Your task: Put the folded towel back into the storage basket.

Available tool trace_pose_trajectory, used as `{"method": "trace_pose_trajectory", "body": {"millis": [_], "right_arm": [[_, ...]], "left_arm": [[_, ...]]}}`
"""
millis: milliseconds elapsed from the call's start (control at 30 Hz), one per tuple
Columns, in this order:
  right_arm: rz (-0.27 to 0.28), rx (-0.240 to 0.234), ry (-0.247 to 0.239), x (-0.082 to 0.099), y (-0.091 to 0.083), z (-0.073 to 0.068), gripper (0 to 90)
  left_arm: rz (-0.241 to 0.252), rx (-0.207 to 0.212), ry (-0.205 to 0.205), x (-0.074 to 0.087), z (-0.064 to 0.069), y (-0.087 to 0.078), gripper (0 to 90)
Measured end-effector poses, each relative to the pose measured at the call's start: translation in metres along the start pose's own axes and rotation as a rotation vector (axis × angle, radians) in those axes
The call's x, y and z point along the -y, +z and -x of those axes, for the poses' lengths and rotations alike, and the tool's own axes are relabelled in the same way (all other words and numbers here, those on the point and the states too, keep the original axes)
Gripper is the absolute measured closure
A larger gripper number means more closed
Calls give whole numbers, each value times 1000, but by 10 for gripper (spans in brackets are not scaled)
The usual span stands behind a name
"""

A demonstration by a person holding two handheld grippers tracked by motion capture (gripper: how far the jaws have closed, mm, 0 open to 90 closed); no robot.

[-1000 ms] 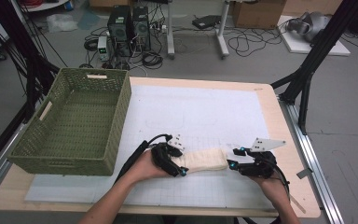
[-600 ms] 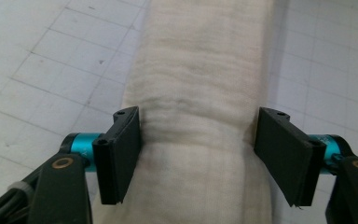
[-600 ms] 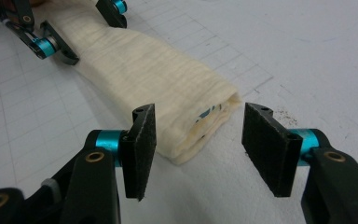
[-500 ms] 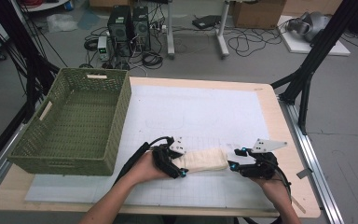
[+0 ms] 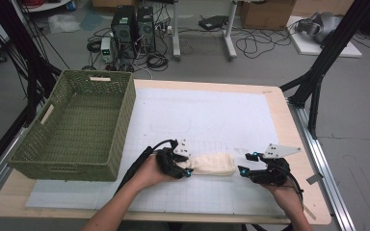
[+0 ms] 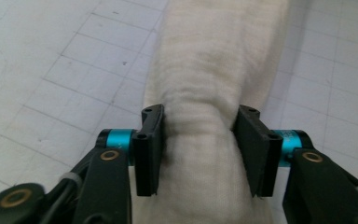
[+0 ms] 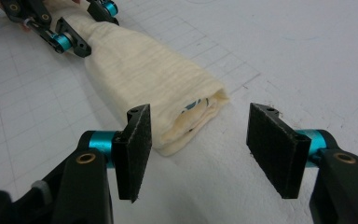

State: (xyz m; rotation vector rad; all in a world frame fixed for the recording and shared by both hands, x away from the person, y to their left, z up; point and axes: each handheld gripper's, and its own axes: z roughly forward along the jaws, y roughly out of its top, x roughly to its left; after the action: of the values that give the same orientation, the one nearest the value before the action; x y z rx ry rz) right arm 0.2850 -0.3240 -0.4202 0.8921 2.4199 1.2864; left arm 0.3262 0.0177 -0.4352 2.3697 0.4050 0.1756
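A green woven basket (image 5: 77, 127) sits at the left of the tabletop (image 5: 274, 103). Just right of it, the left tool (image 5: 182, 166) has just been closing and now clamps one end of the rolled cream cloth (image 5: 214, 164) lying on the gridded mat. Further right, the right tool (image 5: 243, 163) has its jaws apart, just short of the roll's other end.

The right hand-held gripper (image 7: 198, 144) is being held with its jaws apart, just short of the open end of a rolled cream towel (image 7: 144, 79) lying on the gridded surface (image 7: 284, 51). Farther off, the towel's other end is being clamped by the left hand-held gripper (image 7: 81, 25).
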Motion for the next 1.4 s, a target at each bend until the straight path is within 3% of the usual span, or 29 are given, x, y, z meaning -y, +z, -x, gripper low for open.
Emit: {"method": "trace_pose_trajectory", "body": {"millis": [200,367,467,600,900,1400], "right_arm": [[0,1,3,0,0,0,395],[-1,6,5,1,1,1,386],[6,3,16,2,-1,2,370],[17,1,30,3,-1,3,344],[24,8,50,4,1,4,240],[11,20,39,7,4,1,178]], "left_arm": [[6,-27,-2,0,-1,-1,716],[5,-35,-5,0,-1,-2,777],[9,-42,-20,0,-1,-4,787],[30,-30,-72,3,-4,-12,789],[132,-31,-153,5,-8,-40,789],[195,-34,-160,4,-10,-68,790]]}}
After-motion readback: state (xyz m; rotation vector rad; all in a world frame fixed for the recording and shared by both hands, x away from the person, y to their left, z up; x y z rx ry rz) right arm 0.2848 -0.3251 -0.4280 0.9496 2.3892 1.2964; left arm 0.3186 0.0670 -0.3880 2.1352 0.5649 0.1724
